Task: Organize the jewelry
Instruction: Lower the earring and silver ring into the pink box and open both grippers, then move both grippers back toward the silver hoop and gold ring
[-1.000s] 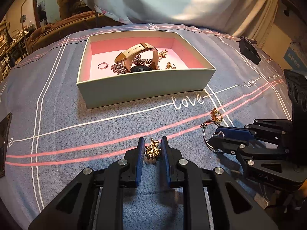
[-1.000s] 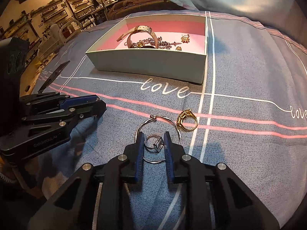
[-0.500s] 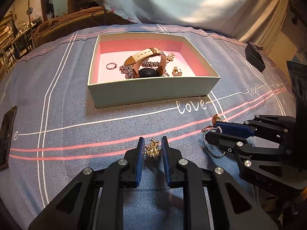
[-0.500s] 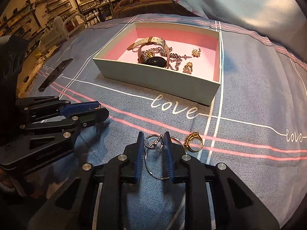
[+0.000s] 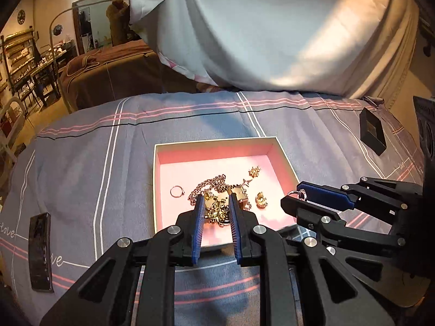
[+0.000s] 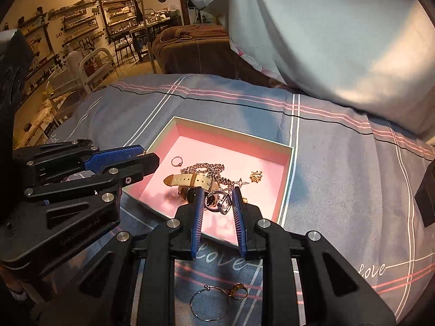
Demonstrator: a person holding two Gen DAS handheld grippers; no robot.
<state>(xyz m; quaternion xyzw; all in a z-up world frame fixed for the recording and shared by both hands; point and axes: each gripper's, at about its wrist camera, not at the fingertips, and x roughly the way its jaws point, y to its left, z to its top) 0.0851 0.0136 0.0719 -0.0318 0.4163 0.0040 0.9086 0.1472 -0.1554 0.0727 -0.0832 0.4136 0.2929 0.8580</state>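
A pink-lined box (image 5: 157, 184) (image 6: 288, 179) sits on the grey bedspread and holds a watch (image 6: 190, 180), a chain (image 6: 206, 168), a silver ring (image 5: 176, 191) and gold pieces. My left gripper (image 5: 216, 203) is shut on a gold brooch (image 5: 216, 213) and holds it above the box's near part. My right gripper (image 6: 217, 199) is shut on a silver ring charm (image 6: 218, 203), above the box's front edge. A thin silver hoop (image 6: 208, 303) and a gold ring (image 6: 238, 290) lie on the bedspread below the right gripper.
A black phone (image 5: 40, 247) lies on the bedspread at the left. A small black box (image 5: 372, 131) stands at the far right. A white pillow (image 5: 272, 32) rises behind the box. Shop shelves (image 6: 81, 30) stand beyond the bed.
Both grippers have lifted their pieces off the bedspread and moved forward over the box. The silver hoop stayed on the bedspread beside the gold ring.
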